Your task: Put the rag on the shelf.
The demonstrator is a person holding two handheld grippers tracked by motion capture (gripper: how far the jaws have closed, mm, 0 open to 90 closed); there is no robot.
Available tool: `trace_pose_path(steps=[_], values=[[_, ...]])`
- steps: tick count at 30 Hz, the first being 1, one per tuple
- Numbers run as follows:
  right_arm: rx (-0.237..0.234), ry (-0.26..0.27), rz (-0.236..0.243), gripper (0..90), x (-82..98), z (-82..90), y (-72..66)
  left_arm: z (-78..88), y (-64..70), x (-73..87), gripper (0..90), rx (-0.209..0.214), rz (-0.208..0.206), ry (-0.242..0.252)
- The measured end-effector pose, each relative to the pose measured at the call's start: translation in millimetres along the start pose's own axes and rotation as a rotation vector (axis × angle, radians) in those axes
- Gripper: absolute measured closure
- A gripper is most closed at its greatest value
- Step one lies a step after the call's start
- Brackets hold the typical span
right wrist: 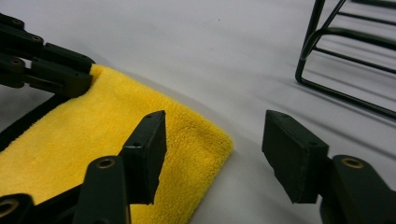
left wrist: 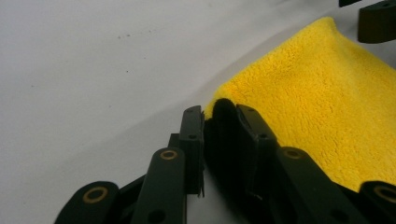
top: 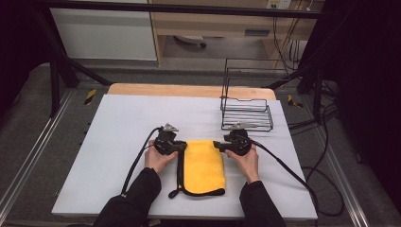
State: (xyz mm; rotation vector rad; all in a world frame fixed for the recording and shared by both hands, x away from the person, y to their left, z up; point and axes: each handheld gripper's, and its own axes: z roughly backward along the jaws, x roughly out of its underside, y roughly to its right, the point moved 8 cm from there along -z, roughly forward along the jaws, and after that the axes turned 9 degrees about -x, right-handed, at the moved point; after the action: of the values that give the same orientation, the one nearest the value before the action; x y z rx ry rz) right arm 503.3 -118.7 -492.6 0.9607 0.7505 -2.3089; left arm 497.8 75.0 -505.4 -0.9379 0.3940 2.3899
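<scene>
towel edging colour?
Black trim on the yellow towel, clearest in the high view.

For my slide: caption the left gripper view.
Left gripper pinching the black-edged corner of a folded yellow cloth on a white table.

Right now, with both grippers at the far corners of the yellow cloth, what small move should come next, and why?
Probably close the right gripper on its corner of the yellow cloth. The left gripper already pinches the black-edged corner on its side, while the right one's jaws stand apart, one over the cloth, one over bare table, with the corner between them and not pressed. Both corners should be held before lifting or folding.
</scene>
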Motion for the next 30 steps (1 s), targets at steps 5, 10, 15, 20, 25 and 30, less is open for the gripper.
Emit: trace_pose_path(steps=[5, 10, 15, 20, 25, 30], values=[[-0.006, -0.039, -0.013, 51.4, 6.7, -7.8, 2.7, -0.1, 0.1, 0.0, 73.0, 0.001, -0.007, 0.002], [-0.035, -0.054, -0.04, 60.4, 10.4, -11.4, -1.3, -0.3, 0.1, -0.2, 73.0, 0.003, -0.007, 0.0], [-0.048, -0.066, -0.063, 70.0, 10.4, -12.6, -4.6, -0.3, -0.1, -0.4, 73.2, 0.005, -0.012, 0.003], [-0.05, -0.072, -0.059, 80.3, 8.7, -10.8, -5.7, 0.0, -0.7, -1.2, 74.9, 0.018, 0.025, 0.0], [-0.056, -0.067, -0.074, 82.8, 6.9, -8.5, -6.0, 2.3, -1.5, -2.1, 77.4, 0.026, 0.048, -0.002], [-0.059, -0.034, -0.063, 83.2, 1.3, -0.2, -10.5, 13.5, -1.2, -8.0, 78.2, 0.04, 0.05, 0.041]])
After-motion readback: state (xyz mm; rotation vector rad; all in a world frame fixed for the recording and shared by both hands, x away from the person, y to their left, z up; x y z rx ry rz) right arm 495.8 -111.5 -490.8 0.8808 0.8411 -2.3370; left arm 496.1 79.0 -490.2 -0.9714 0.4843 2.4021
